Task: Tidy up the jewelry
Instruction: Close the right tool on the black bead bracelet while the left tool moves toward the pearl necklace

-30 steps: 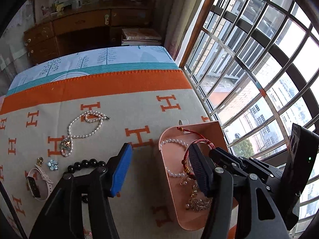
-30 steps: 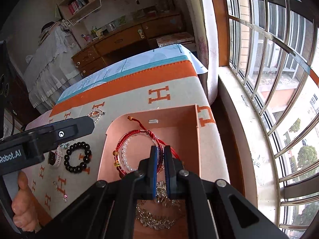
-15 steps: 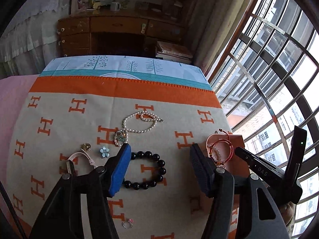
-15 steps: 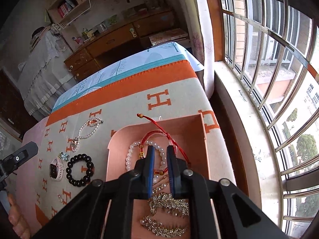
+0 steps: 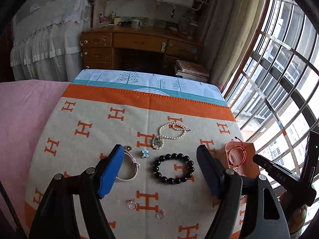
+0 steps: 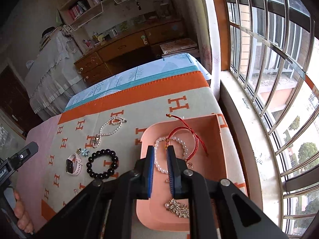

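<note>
A: What jewelry is on the blanket?
B: A black bead bracelet, a looped pearl necklace, a watch, and two small rings.

A: And the tray?
B: The pink tray holds a pearl bracelet, a red cord bracelet, and a rhinestone piece.

A: What do you see on your left gripper?

B: Two black moulded arms, each with a round silver screw behind a flat blue pad.

A: And your right gripper?

B: The same build: black arms, blue pads, silver screws behind the pads. Seen from the left gripper, its black body carries the letters "DAS" and a small green light.

A: Other markings?

B: White lettering ending "obot.AI" on the left gripper's body.
</note>
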The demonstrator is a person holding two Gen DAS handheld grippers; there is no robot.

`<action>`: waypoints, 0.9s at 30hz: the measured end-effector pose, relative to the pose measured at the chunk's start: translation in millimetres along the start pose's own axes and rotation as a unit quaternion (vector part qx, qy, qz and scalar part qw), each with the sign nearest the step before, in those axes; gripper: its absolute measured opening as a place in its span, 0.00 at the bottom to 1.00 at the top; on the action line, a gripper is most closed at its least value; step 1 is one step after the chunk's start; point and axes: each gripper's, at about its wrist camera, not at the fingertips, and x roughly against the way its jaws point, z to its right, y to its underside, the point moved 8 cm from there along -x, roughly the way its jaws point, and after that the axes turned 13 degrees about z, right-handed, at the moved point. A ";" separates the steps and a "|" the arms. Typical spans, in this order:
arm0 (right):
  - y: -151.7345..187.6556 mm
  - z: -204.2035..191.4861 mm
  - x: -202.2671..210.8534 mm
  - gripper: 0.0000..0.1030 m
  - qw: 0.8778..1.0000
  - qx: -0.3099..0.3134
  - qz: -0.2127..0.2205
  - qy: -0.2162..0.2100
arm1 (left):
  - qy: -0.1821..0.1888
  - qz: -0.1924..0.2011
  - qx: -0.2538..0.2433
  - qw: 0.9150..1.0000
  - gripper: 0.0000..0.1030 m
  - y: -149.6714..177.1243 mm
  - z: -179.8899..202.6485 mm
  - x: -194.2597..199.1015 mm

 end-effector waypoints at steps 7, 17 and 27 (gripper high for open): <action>13.1 -47.8 2.9 0.13 0.998 0.051 -0.021 -0.033 | -0.022 0.020 0.013 0.999 0.74 -5.9 -30.5 24.3; 35.8 -107.2 -14.2 0.36 0.988 0.128 -0.054 -0.074 | -0.057 0.005 0.031 0.998 0.77 8.4 -75.8 27.5; 54.6 -105.9 -91.4 0.36 0.980 0.106 -0.159 -0.054 | -0.055 -0.023 0.038 0.997 0.77 25.6 -90.6 5.8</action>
